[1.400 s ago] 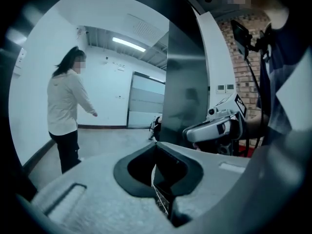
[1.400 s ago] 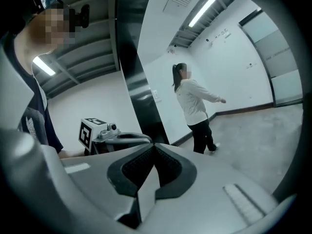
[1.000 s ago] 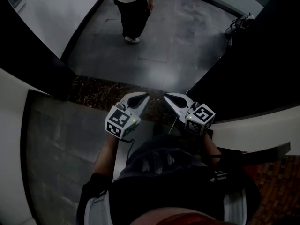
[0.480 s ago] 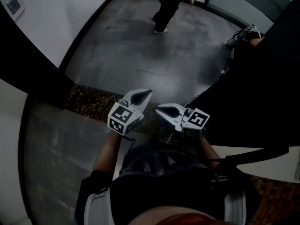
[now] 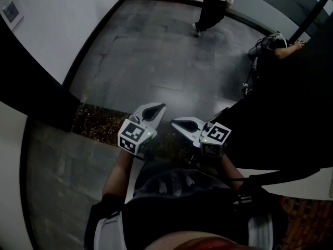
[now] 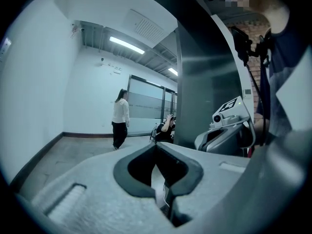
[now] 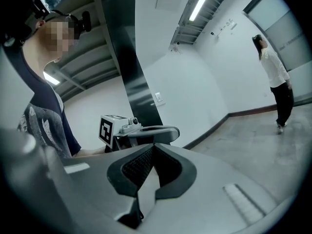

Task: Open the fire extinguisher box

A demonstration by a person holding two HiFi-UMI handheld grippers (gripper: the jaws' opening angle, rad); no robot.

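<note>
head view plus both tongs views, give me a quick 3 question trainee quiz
1. True or false: the left tongs are gripping an object.
2. The standing person across the floor wears: A) white top, dark trousers; B) red coat; C) all black.
3. Fill in: the right tongs are ___ (open/shut), with nothing between them.

Key: 1 false; 2 A; 3 shut.

Standing person (image 5: 216,4) left of crouching person (image 5: 274,45)
</note>
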